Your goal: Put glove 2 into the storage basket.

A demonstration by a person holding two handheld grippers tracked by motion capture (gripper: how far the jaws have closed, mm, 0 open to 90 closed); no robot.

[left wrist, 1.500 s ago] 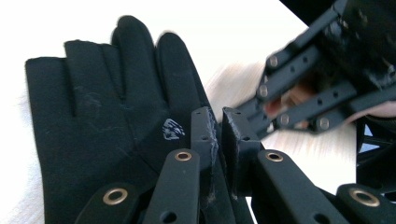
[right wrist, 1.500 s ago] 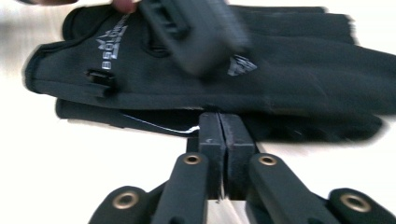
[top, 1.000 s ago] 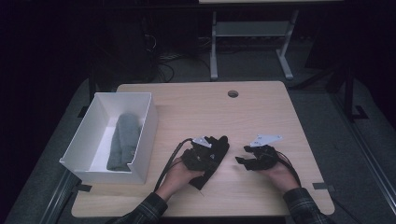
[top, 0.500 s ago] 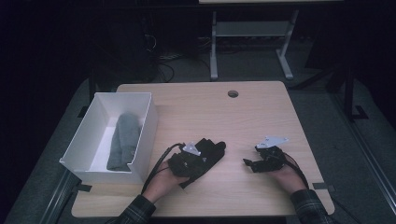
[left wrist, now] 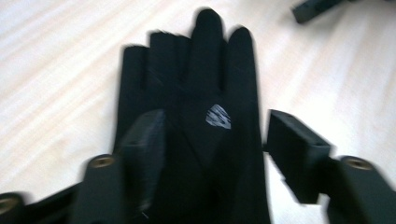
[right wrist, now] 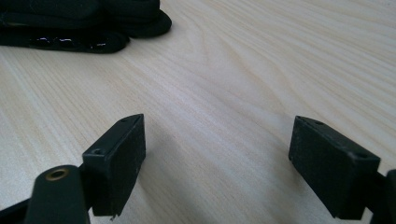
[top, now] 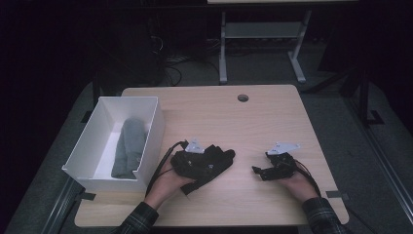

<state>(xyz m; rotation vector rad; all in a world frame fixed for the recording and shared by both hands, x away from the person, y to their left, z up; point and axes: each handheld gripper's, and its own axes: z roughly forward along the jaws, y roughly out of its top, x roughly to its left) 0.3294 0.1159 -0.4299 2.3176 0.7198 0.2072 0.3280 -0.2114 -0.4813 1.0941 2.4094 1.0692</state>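
A black glove (top: 216, 163) lies flat on the wooden table (top: 234, 122), its fingers pointing right. My left gripper (top: 205, 165) sits over its cuff end. In the left gripper view the glove (left wrist: 201, 107) with its small white logo runs up between the jaws of my left gripper (left wrist: 217, 140), which stand apart on either side; the picture is blurred. My right gripper (top: 256, 170) rests low to the right, pointing at the glove. In the right gripper view, my right gripper (right wrist: 217, 158) is open over bare wood, with the glove's fingertips (right wrist: 70, 28) farther ahead.
A white open box (top: 146, 100) stands at the table's left edge with a rolled grey cloth (top: 129, 146) inside. A round cable hole (top: 242, 98) is near the far edge. A desk frame and cables fill the dark floor beyond.
My left gripper and the glove have shifted a little left and toward the person. My right gripper has drawn back slightly to the right and nearer the front edge.
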